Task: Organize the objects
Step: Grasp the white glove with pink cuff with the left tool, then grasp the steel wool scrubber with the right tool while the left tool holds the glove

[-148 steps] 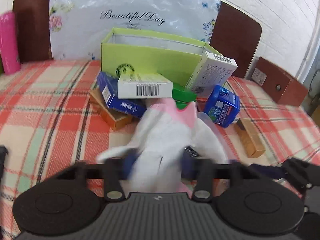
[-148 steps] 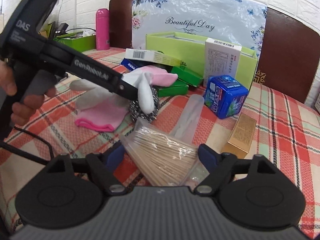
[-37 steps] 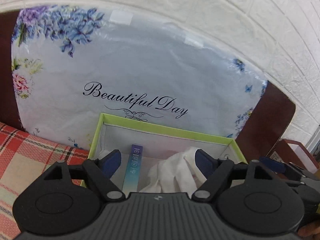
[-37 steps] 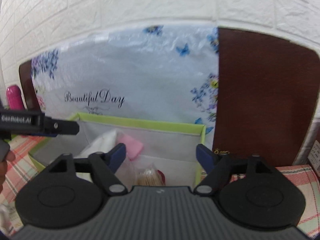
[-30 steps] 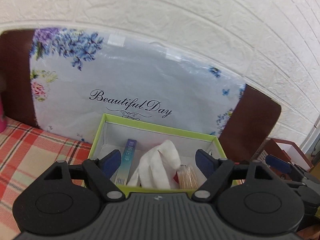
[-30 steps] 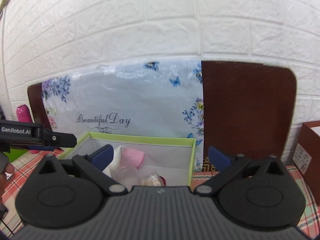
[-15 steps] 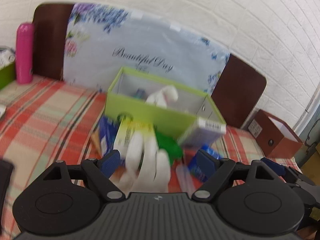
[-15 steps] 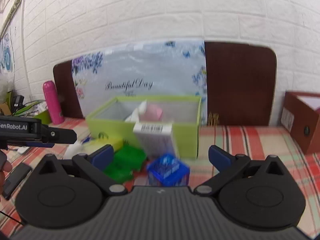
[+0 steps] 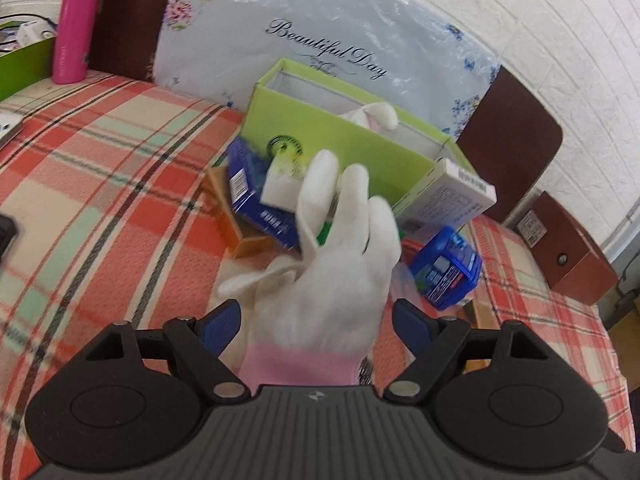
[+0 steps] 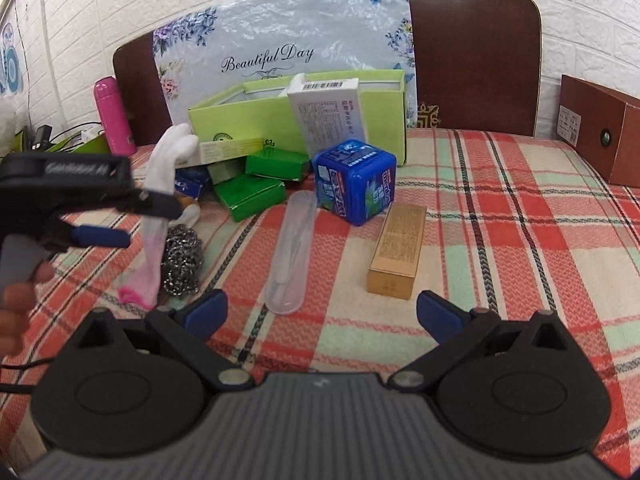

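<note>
A white glove with a pink cuff (image 9: 332, 280) lies between the fingers of my left gripper (image 9: 316, 318), its fingers resting up against the pile of boxes. The jaws are closing on it; the blue pads (image 9: 222, 320) stand close beside the glove without visibly squeezing it. In the right wrist view that glove (image 10: 168, 168) rises over a steel-wool ball (image 10: 182, 260), with my left gripper (image 10: 152, 222) around it. The lime-green open box (image 9: 328, 136) holds another white glove (image 9: 372, 114). My right gripper (image 10: 322, 314) is open with nothing in it, low over the plaid cloth.
Ahead of the right gripper lie a clear plastic tube (image 10: 290, 248) and a gold box (image 10: 398, 252). A blue cube box (image 10: 354, 180), green packs (image 10: 256, 192) and a white carton (image 10: 328, 112) crowd the green box (image 10: 240, 120). A pink bottle (image 9: 76, 20) stands far left, a brown box (image 10: 600, 132) at right.
Both grippers have drawn back from over the green box and come down to the table. The left jaws have narrowed, and the pink-cuffed glove now lies between them.
</note>
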`<action>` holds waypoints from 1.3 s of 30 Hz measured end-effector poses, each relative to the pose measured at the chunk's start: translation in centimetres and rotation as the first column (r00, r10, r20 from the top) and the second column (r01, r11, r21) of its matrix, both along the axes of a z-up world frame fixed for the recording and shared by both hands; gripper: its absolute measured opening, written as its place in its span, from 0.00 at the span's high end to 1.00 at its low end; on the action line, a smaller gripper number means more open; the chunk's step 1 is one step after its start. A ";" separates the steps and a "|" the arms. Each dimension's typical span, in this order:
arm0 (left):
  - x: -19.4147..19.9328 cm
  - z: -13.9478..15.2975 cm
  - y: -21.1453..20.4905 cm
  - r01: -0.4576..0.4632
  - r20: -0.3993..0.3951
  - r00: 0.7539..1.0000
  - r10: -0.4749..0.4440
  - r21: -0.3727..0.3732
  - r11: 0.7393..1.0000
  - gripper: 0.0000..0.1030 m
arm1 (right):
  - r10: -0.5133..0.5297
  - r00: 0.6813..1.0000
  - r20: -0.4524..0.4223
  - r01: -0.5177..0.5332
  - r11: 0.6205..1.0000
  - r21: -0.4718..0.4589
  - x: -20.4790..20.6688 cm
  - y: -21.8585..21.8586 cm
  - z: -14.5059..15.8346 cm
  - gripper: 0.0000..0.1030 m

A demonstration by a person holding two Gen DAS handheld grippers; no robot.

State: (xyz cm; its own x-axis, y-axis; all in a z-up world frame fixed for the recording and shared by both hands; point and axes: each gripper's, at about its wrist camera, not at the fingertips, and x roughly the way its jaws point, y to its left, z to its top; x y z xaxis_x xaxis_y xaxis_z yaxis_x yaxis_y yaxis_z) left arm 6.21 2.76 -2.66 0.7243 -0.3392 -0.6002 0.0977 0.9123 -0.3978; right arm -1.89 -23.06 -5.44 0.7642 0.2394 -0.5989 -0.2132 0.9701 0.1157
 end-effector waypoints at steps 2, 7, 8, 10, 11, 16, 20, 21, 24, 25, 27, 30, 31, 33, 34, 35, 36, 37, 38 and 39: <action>0.7 0.3 0.1 0.062 -0.036 0.997 -0.062 -0.013 0.998 0.81 | 0.005 1.000 0.010 -0.005 1.000 -0.005 -0.1 0.2 0.2 0.01; -1.6 2.0 2.1 0.090 -0.016 0.996 -0.091 -0.031 0.995 0.84 | 0.071 0.997 0.033 -0.070 0.997 -0.032 0.1 1.7 0.4 0.12; -2.2 2.2 2.5 0.086 -0.012 0.996 -0.087 -0.023 0.996 0.84 | 0.094 0.995 0.026 -0.093 0.995 -0.037 0.3 2.3 0.2 0.19; -2.9 2.1 3.4 0.070 -0.026 0.997 -0.069 0.005 0.998 0.84 | 0.158 0.987 0.013 -0.157 0.987 -0.039 0.8 3.8 -0.1 0.30; -3.1 1.8 3.7 0.063 -0.037 0.997 -0.062 0.029 0.998 0.84 | 0.189 0.982 0.010 -0.189 0.981 -0.039 1.0 4.5 -0.1 0.35; -3.0 -0.6 4.4 0.030 -0.127 0.992 -0.018 0.095 0.995 0.69 | 0.293 0.955 0.050 -0.289 0.954 -0.073 2.0 8.1 -0.5 0.36; -3.2 -1.2 4.5 -0.004 -0.112 0.994 0.018 0.127 0.992 0.36 | 0.305 0.952 0.004 -0.305 0.951 -0.057 3.4 8.5 -1.5 0.75; -3.1 -1.3 4.5 -0.003 -0.108 0.994 0.017 0.129 0.992 0.35 | 0.285 0.959 -0.001 -0.285 0.958 -0.025 3.6 8.0 -1.4 0.75; -2.2 -1.9 4.0 0.005 -0.125 0.992 0.008 0.102 0.995 0.34 | 0.211 0.978 0.004 -0.211 0.977 -0.018 3.3 6.1 -1.1 0.82; -2.0 -2.0 3.6 0.008 -0.119 0.993 0.003 0.097 0.995 0.34 | 0.192 0.981 -0.001 -0.192 0.981 -0.024 3.1 5.4 -1.1 0.82; -1.5 -2.1 2.5 0.036 -0.092 0.995 -0.027 0.096 0.995 0.35 | 0.165 0.986 -0.019 -0.165 0.986 -0.018 2.5 3.9 -1.2 0.82; -0.7 -2.2 0.6 0.131 -0.097 0.988 -0.122 0.090 0.987 0.71 | 0.183 0.982 -0.034 -0.183 0.983 -0.006 1.5 2.7 -1.2 0.82; -0.5 -2.3 0.2 0.141 -0.100 0.986 -0.132 0.095 0.985 0.71 | 0.189 0.982 -0.021 -0.189 0.982 -0.011 1.1 2.5 -1.1 0.81; -0.6 -2.1 0.0 0.142 -0.096 0.987 -0.132 0.106 0.984 0.71 | 0.203 0.979 0.009 -0.203 0.979 -0.033 1.2 2.6 -0.8 0.73; -0.7 -2.0 0.2 0.140 -0.099 0.987 -0.130 0.100 0.985 0.71 | 0.205 0.978 0.023 -0.204 0.978 -0.048 1.4 2.8 -0.5 0.70; -1.0 -1.9 0.5 0.130 -0.102 0.987 -0.120 0.097 0.987 0.71 | 0.211 0.977 0.038 -0.209 0.976 -0.060 1.7 3.1 -0.3 0.65; -1.3 -1.8 0.9 0.121 -0.102 0.989 -0.111 0.099 0.988 0.69 | 0.226 0.973 0.053 -0.222 0.972 -0.070 2.0 3.5 -0.2 0.57; -1.6 -1.7 1.3 0.118 -0.101 0.989 -0.108 0.104 0.988 0.68 | 0.245 0.967 0.063 -0.240 0.967 -0.081 2.4 3.9 -0.2 0.53; -1.9 -1.5 1.6 0.108 -0.098 0.990 -0.097 0.111 0.988 0.62 | 0.265 0.962 0.072 -0.257 0.962 -0.095 2.7 4.4 -0.2 0.49; -2.2 -1.3 1.9 0.092 -0.095 0.992 -0.081 0.121 0.988 0.46 | 0.287 0.954 0.086 -0.277 0.954 -0.113 3.1 5.0 -0.2 0.49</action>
State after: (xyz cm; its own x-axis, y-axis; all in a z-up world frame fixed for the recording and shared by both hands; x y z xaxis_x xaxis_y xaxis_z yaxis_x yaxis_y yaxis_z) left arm 3.99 4.70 -4.00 0.6369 -0.3171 -0.7027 0.1478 0.9448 -0.2923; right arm 1.18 -18.06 -5.63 0.7310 0.3977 -0.5545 -0.4855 0.8742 -0.0130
